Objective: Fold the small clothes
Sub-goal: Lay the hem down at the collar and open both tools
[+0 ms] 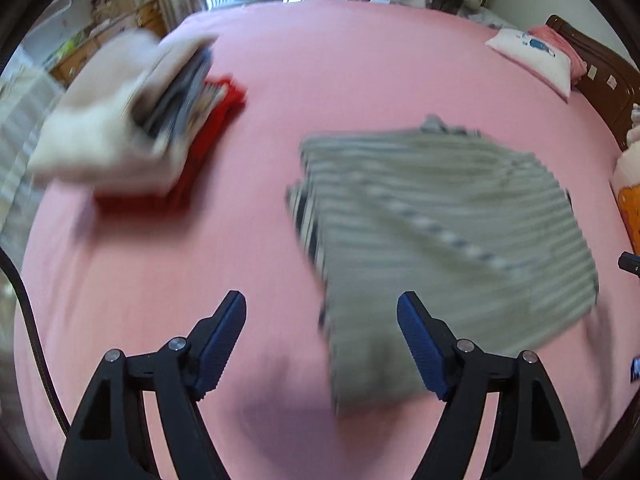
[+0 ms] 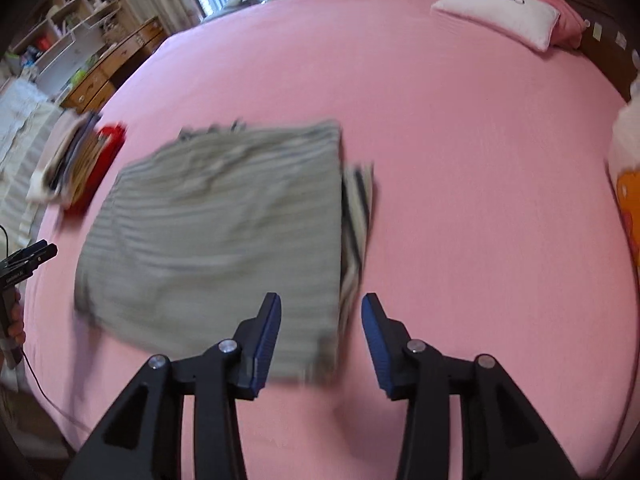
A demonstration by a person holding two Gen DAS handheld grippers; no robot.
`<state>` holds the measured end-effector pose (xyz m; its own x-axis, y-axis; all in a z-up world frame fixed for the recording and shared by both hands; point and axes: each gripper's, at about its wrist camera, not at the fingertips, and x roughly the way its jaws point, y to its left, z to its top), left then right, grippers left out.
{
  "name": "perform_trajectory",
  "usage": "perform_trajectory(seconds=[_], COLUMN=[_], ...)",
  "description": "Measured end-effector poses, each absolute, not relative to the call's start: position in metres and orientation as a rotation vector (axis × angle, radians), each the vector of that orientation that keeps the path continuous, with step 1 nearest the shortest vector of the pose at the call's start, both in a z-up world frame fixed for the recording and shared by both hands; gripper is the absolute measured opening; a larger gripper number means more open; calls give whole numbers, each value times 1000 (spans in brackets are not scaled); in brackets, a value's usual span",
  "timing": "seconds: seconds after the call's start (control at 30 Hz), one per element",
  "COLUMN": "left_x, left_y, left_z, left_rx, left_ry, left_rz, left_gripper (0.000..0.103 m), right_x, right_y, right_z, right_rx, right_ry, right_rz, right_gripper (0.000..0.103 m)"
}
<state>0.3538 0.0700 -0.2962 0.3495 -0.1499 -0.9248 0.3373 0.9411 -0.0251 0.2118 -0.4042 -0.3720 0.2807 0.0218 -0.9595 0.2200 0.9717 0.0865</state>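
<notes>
1. Standing wide apart, nothing between them: left gripper (image 1: 321, 312) jaws, hanging above the pink bed sheet (image 1: 340, 92).
2. Gaping more narrowly, also gripping nothing: right gripper (image 2: 321, 312) jaws, hovering over the near right corner of the striped garment (image 2: 224, 236).
3. Lying folded flat on the sheet, blurred: that garment (image 1: 448, 240).
4. Sitting well apart at the bed's left edge: stack of folded clothes (image 1: 132, 120).
5. Resting at the far right corner: pillow (image 2: 496, 16).

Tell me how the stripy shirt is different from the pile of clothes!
The shirt is one grey striped piece lying flat; the pile is several pieces stacked up, white on top and red at the bottom. The shirt sits mid-bed, the pile near the bed's edge. Both are folded and rest on the pink bed.
</notes>
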Motion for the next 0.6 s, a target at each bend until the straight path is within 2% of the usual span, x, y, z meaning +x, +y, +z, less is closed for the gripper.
perform_trajectory(seconds=[0.13, 0.2, 0.3, 0.47, 0.6], left_x=[299, 287, 281, 275, 276], left_y=[93, 93, 91, 92, 86], left_z=[-313, -327, -345, -352, -354], left_rx=[185, 185, 175, 89, 85], left_ry=[1219, 1239, 1264, 1267, 1264], left_rz=[-343, -382, -424, -502, -544], left_gripper=[74, 63, 54, 52, 52], right_x=[175, 169, 166, 175, 182], right_y=[-381, -372, -372, -376, -372], right_z=[-384, -395, -406, -424, -431], right_rx=[170, 151, 137, 155, 125], right_ry=[1350, 1360, 1357, 1354, 1354], right_rz=[-80, -57, -40, -20, 4], right_gripper=[42, 41, 37, 28, 28])
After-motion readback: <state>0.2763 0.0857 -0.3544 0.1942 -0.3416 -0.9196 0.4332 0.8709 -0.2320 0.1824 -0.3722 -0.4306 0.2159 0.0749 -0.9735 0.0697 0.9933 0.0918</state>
